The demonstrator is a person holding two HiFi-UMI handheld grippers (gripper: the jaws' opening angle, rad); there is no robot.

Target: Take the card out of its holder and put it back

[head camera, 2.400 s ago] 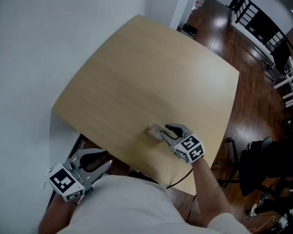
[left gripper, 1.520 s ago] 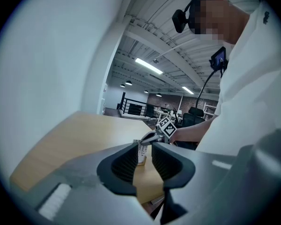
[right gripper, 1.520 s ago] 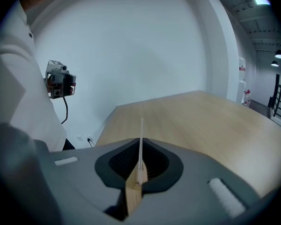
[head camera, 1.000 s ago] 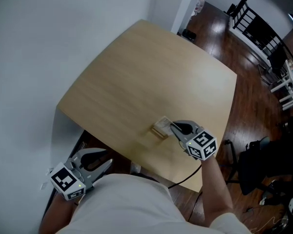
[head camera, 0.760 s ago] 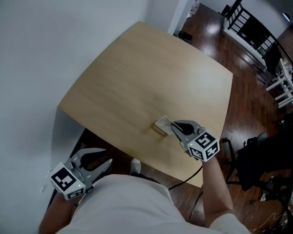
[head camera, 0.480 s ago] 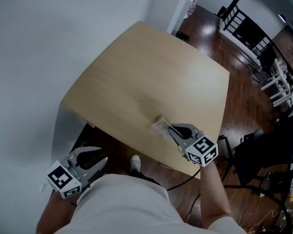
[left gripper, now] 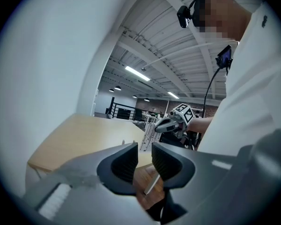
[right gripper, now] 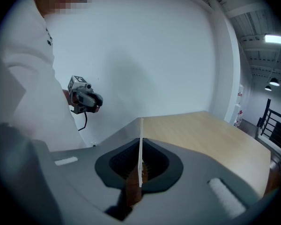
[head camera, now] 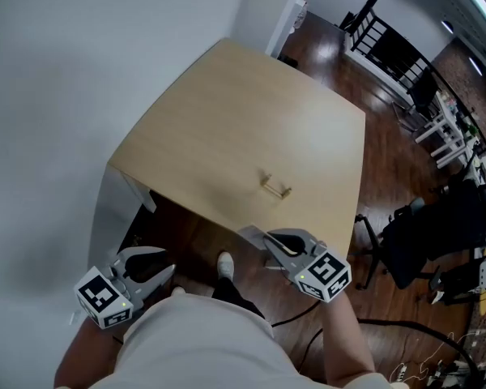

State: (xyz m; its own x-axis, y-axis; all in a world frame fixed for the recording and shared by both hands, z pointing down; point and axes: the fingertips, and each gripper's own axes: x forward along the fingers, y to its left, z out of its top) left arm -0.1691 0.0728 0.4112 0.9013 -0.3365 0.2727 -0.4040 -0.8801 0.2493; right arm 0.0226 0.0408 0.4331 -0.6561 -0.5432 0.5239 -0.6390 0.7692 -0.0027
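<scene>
A small wooden card holder (head camera: 275, 187) stands empty near the front edge of the light wood table (head camera: 227, 120). My right gripper (head camera: 269, 241) hovers past that edge, nearer to my body, shut on the thin white card (head camera: 251, 235). In the right gripper view the card (right gripper: 141, 144) stands edge-on between the pads. My left gripper (head camera: 158, 271) hangs low at the left, beside the table's corner. Its jaws (left gripper: 145, 153) stand a narrow gap apart with nothing between them. The right gripper (left gripper: 171, 123) also shows in the left gripper view.
A white wall runs along the table's left side. Dark wood floor lies to the right, with a black office chair (head camera: 425, 233) by the table's right edge. White furniture and a black railing (head camera: 389, 47) stand further back. A shoe (head camera: 224, 262) shows under the table.
The right gripper has drawn the card out of the holder and back toward my body, past the table's front edge. The holder stays on the table. The left gripper has hardly moved.
</scene>
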